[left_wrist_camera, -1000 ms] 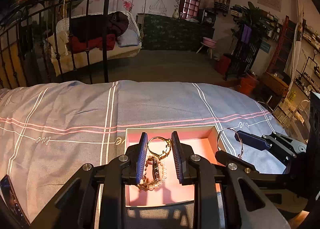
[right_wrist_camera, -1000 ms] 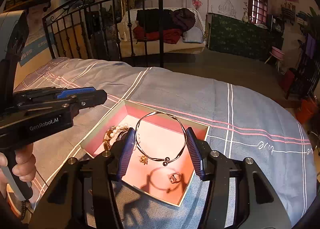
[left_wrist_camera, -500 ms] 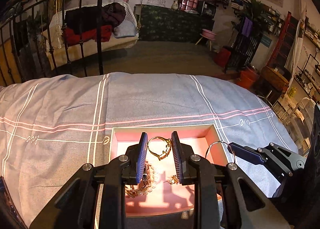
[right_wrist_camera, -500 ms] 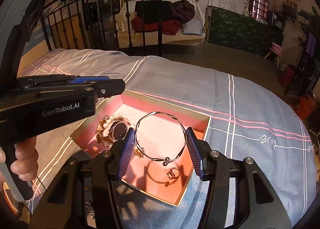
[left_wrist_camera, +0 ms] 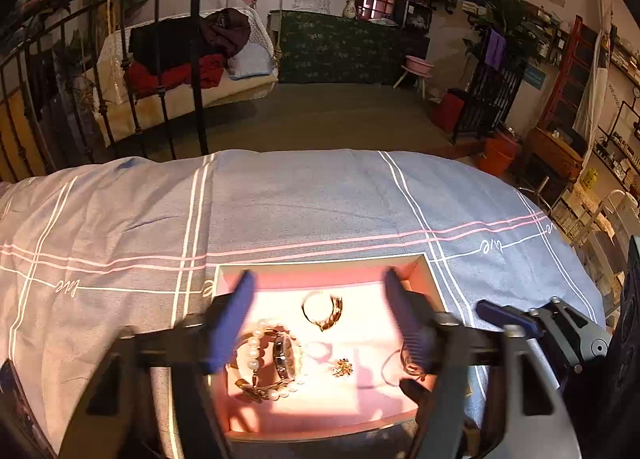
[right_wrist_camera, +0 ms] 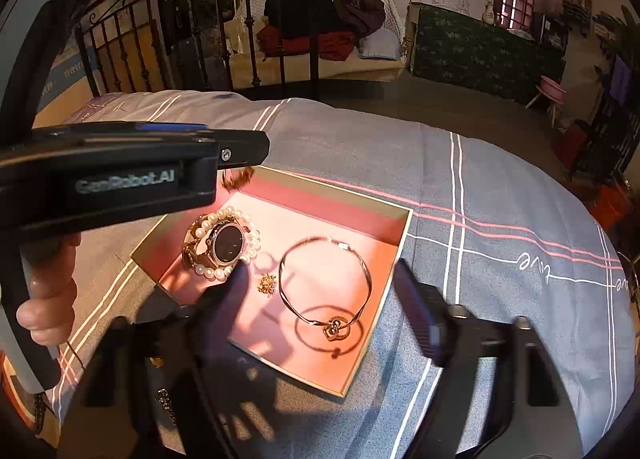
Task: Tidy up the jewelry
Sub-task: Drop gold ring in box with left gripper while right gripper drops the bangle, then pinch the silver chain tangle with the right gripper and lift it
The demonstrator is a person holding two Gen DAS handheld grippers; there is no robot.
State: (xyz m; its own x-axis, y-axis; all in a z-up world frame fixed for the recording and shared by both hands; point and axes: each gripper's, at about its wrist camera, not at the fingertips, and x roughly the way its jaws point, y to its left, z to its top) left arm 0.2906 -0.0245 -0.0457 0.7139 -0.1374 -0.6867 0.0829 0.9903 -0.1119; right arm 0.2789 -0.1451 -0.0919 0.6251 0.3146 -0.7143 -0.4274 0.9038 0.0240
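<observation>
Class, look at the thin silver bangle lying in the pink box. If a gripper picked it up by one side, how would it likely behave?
The bangle is a thin metal loop that keeps its round shape, so it is probably stiff and light. Its polished wire looks slippery and may pivot between the fingers. The heart charm at its near end would likely swing to the bottom.

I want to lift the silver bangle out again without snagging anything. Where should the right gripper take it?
Grip the silver bangle on its plain far arc, from above: it lies flat in the pink tray, and the heart charm sits on the near arc.
</observation>
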